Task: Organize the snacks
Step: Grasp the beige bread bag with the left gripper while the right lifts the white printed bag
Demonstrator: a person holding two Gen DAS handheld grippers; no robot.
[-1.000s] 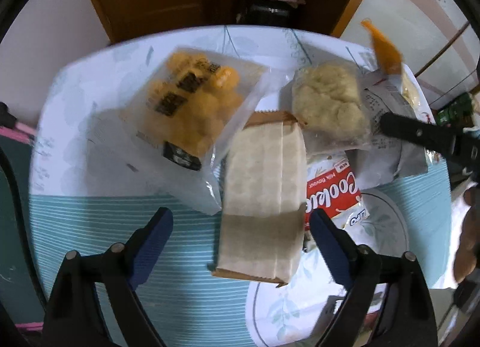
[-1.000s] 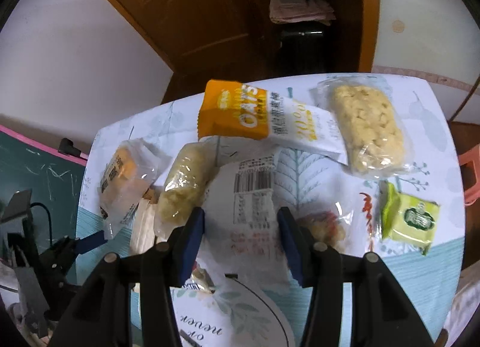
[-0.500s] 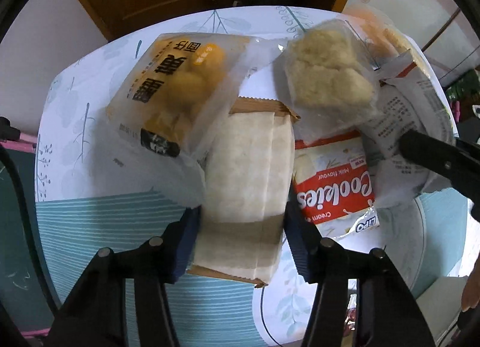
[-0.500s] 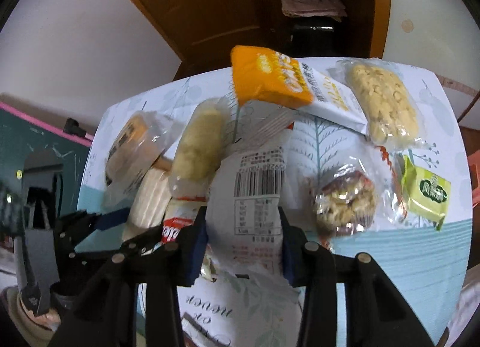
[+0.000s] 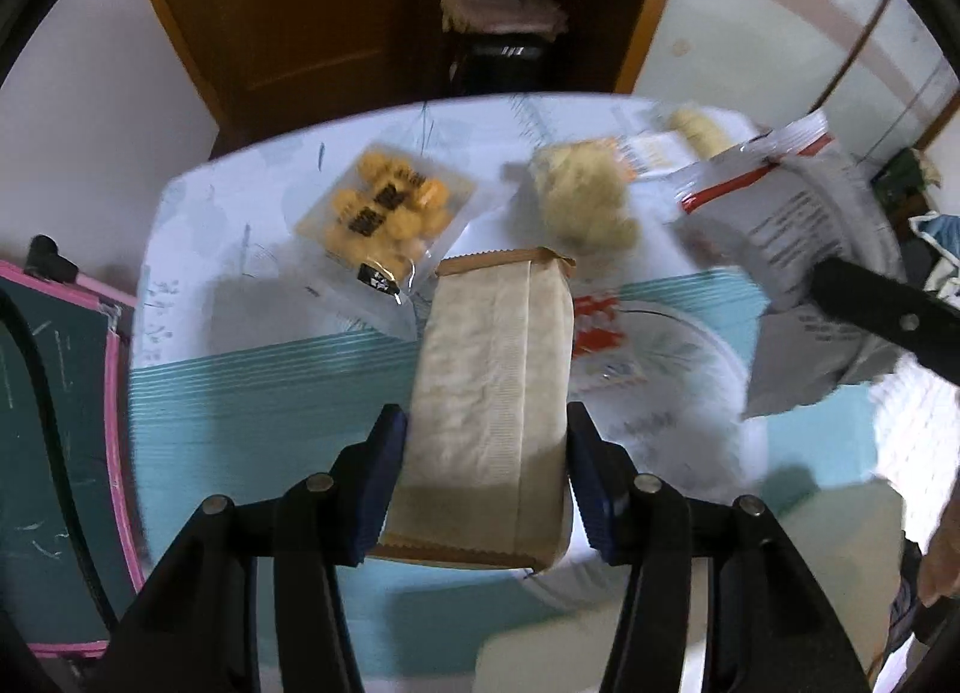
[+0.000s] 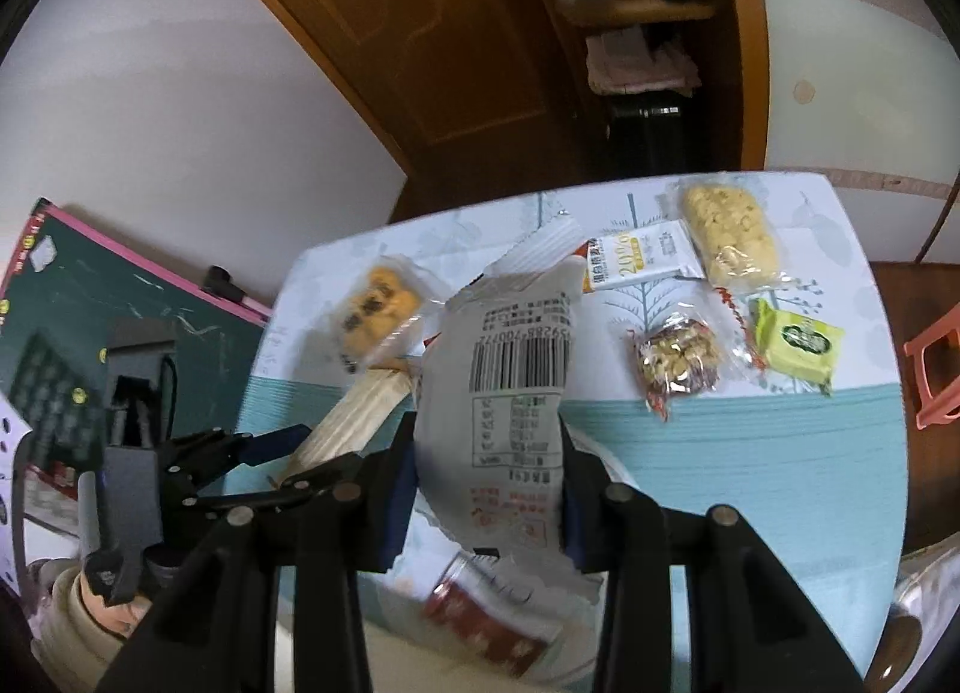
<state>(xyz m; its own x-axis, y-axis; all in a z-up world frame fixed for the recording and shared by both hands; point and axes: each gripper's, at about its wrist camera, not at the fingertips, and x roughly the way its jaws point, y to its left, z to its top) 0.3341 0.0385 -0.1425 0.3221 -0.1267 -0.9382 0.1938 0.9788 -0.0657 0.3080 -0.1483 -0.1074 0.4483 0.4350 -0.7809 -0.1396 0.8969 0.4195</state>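
The table [image 6: 750, 453] carries loose snacks near its far edge. The right gripper [image 6: 486, 489] clamps a grey barcode bag [image 6: 516, 393] lifted above it; the left gripper [image 5: 486, 471] pinches a tan paper packet [image 5: 492, 369] above the near edge.
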